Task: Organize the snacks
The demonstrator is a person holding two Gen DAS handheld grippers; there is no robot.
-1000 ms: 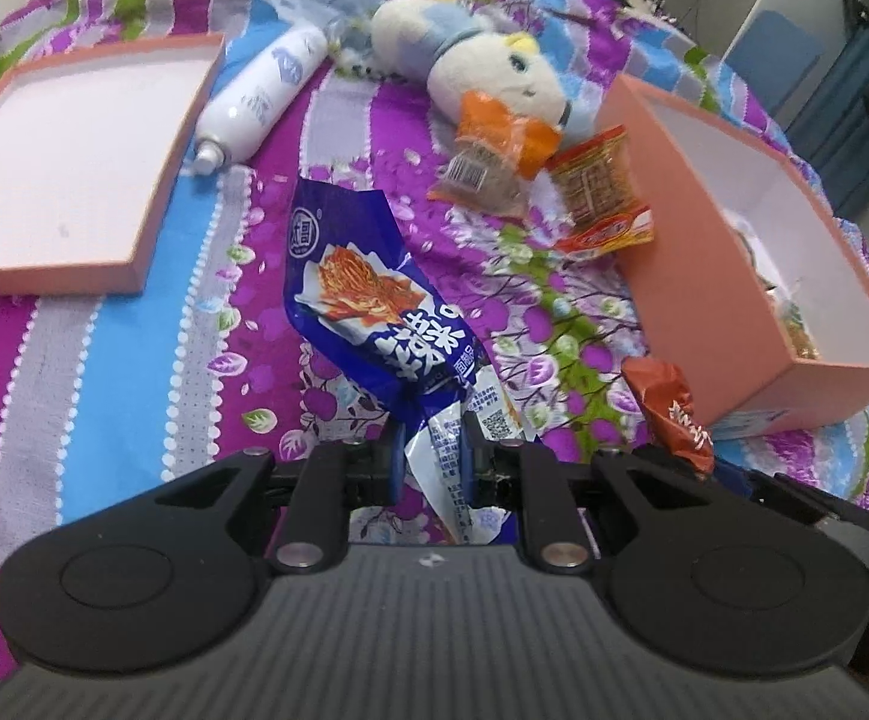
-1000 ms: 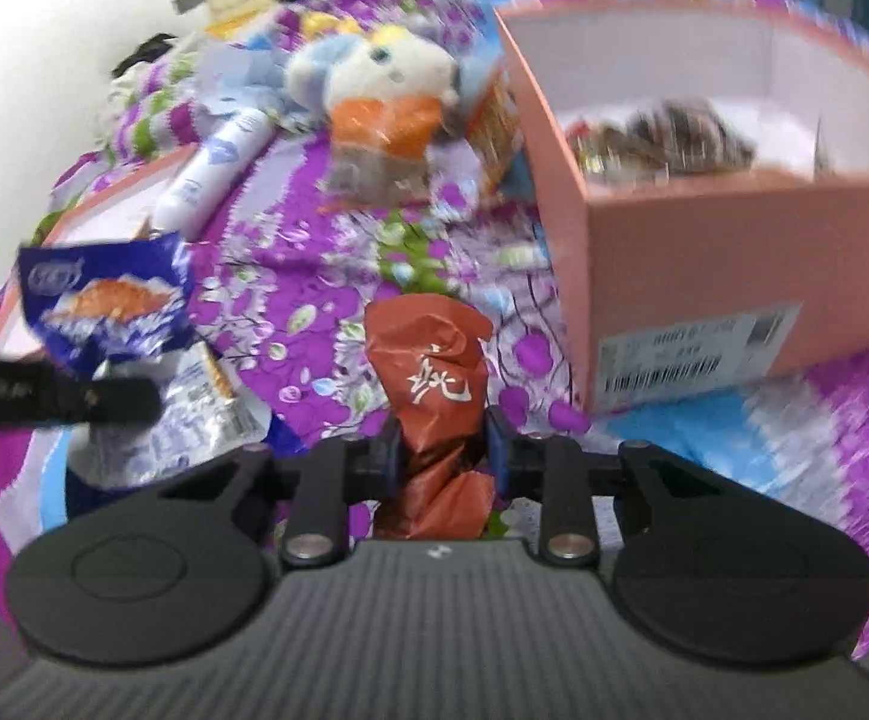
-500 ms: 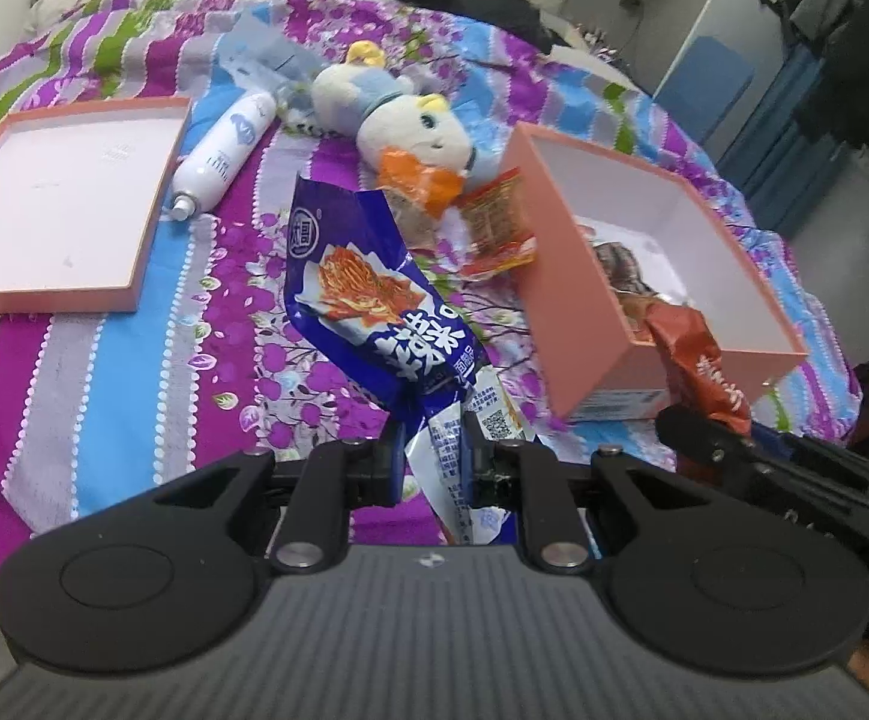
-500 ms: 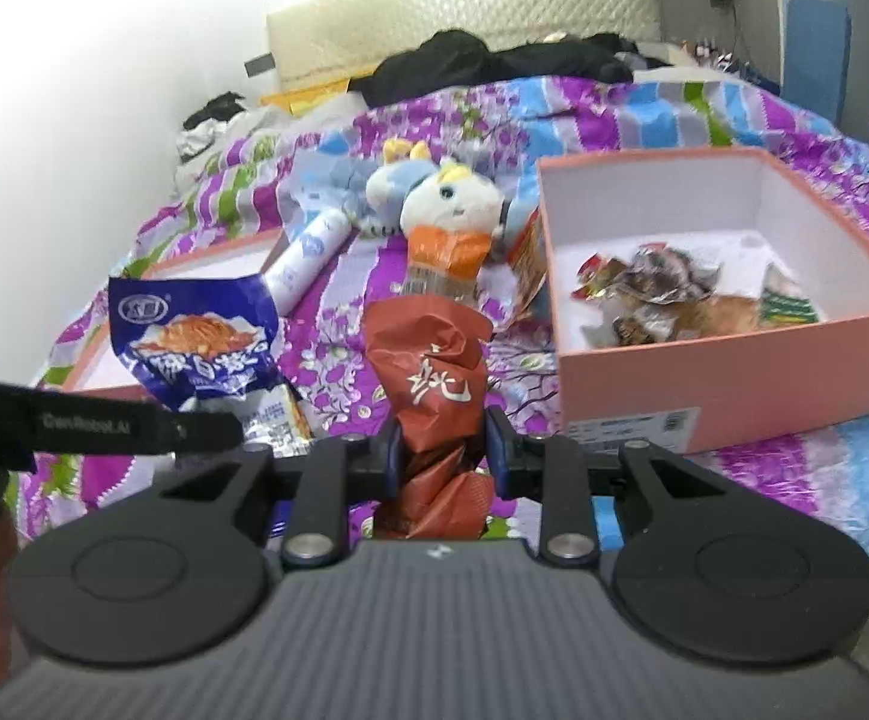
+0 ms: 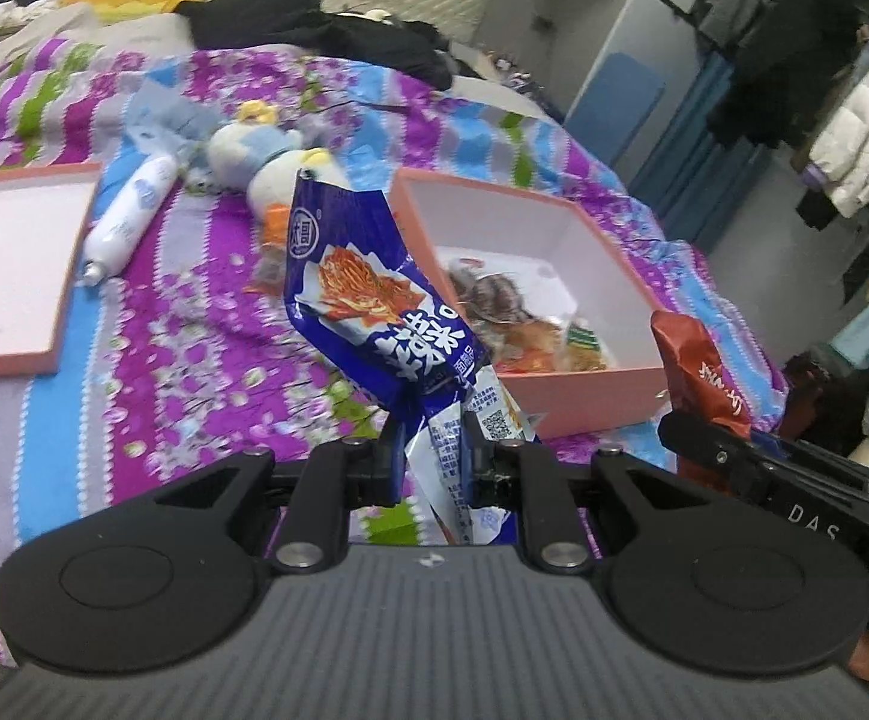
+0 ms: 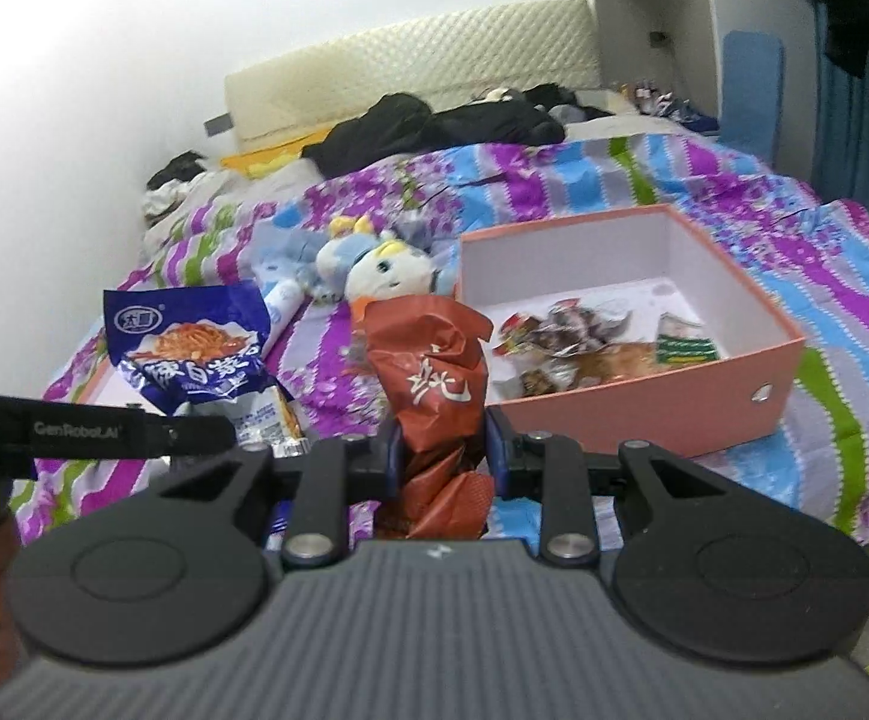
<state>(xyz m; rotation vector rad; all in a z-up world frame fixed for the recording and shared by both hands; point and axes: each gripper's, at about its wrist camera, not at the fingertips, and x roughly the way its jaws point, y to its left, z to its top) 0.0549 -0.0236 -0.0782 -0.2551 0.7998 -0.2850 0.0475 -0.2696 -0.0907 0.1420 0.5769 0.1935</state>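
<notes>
The left gripper is clamped tight on the lower end of a blue snack packet, which stands up slack above the jaws; the right gripper is closed on the crumpled lower half of a red snack packet, its jaws held somewhat apart by the bunched foil. Both packets hang in the air short of the pink box, which sits open on the striped bedspread with several wrappers already inside. The likely trouble is the slick, floppy film: either packet could slide from a narrow pinch, or catch the box's near wall and fall outside. The two grippers sit close together and could knock one another over the opening.
</notes>
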